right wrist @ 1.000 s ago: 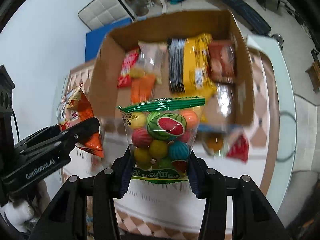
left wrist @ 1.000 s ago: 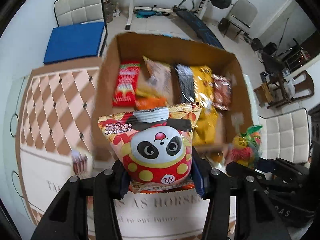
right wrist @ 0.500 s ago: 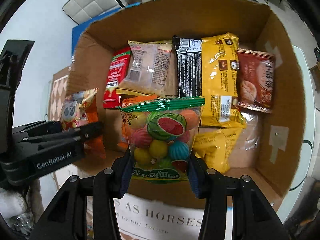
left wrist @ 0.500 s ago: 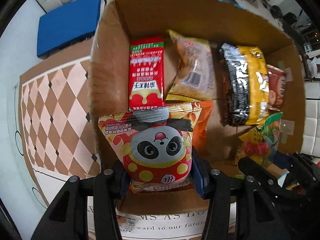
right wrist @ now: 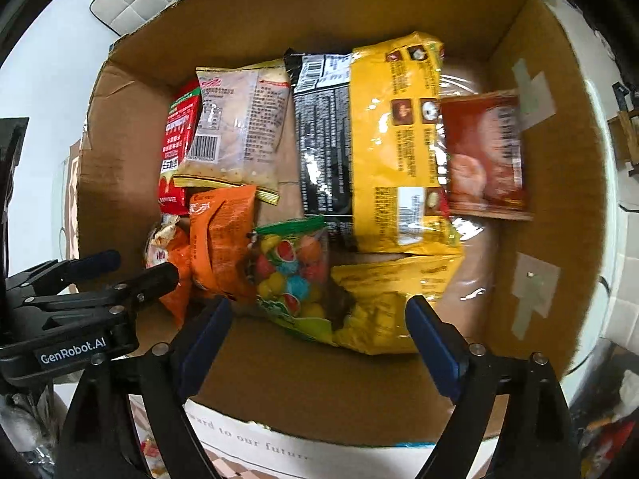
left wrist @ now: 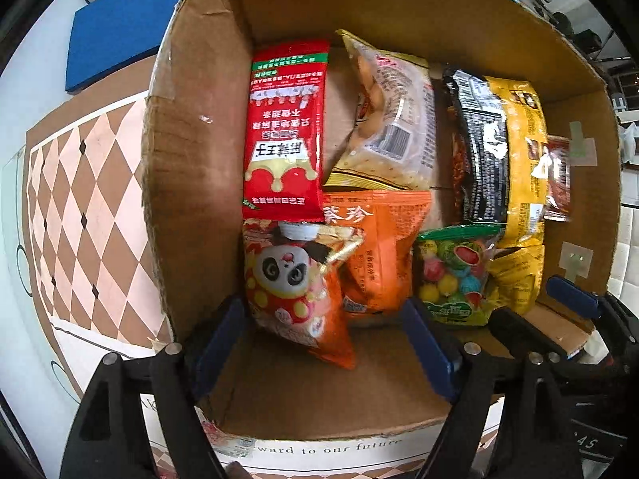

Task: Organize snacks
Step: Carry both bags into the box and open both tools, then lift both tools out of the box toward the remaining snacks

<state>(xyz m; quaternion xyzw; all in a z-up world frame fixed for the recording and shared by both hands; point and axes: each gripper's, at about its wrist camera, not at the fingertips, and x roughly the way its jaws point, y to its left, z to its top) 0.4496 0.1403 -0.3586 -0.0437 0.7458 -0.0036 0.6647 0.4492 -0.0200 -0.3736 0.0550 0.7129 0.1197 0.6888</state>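
Note:
An open cardboard box (left wrist: 191, 151) holds several snack bags. The panda snack bag (left wrist: 295, 291) lies loose at the box's near left, between the spread fingers of my open left gripper (left wrist: 323, 339). The bag of round fruit candies (right wrist: 295, 275) lies loose beside an orange bag (right wrist: 221, 247), in front of my open right gripper (right wrist: 317, 335). The candy bag also shows in the left wrist view (left wrist: 455, 275), and the panda bag's edge shows in the right wrist view (right wrist: 167, 255). My left gripper appears at the left of the right wrist view (right wrist: 131, 269).
In the box lie a red bag (left wrist: 285, 131), a pale biscuit bag (left wrist: 391, 119), a yellow-black bag (right wrist: 367, 139) and a dark red bag (right wrist: 485, 155). The box stands on a checkered cloth (left wrist: 80, 199). A blue cushion (left wrist: 120, 36) lies beyond it.
Both grippers moved down into the box, opened and let go: the panda bag and the candy bag now lie loose on the box floor.

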